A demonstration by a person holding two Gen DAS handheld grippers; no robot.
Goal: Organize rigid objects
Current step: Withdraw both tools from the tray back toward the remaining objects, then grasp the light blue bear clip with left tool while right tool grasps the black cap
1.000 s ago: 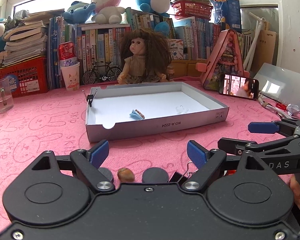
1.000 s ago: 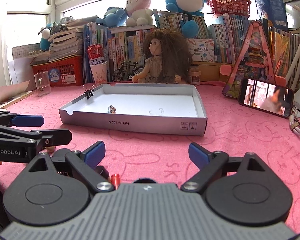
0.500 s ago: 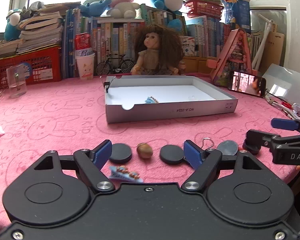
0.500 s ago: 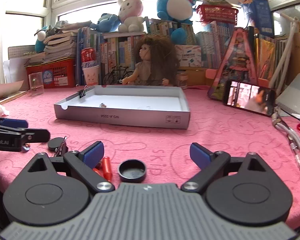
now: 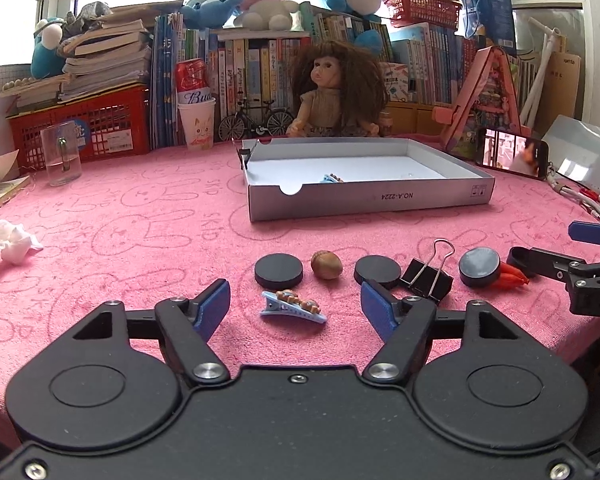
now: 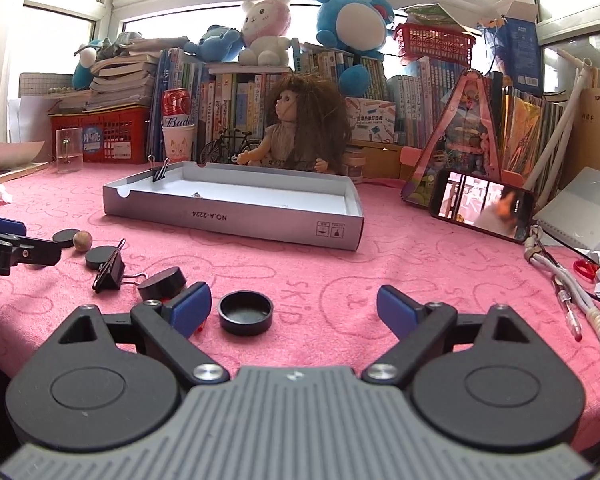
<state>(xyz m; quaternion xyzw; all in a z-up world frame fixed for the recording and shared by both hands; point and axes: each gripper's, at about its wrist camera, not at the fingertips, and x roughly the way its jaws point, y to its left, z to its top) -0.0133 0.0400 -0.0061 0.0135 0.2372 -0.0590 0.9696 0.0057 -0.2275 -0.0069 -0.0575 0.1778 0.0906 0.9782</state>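
Blue hair clip (image 5: 291, 306) on pink table (image 5: 140, 236), well in front of grey box (image 5: 370, 200). Left gripper (image 5: 294, 307) fingers apart around it, not touching. Right gripper (image 6: 294, 309) fingers apart too, black cap (image 6: 245, 313) between.

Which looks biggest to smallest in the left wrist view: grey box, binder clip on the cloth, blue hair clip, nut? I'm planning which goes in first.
1. grey box, by far the largest, though farthest.
2. binder clip and blue hair clip: look alike; the hair clip lies nearer, so unranked.
3. nut, smallest.
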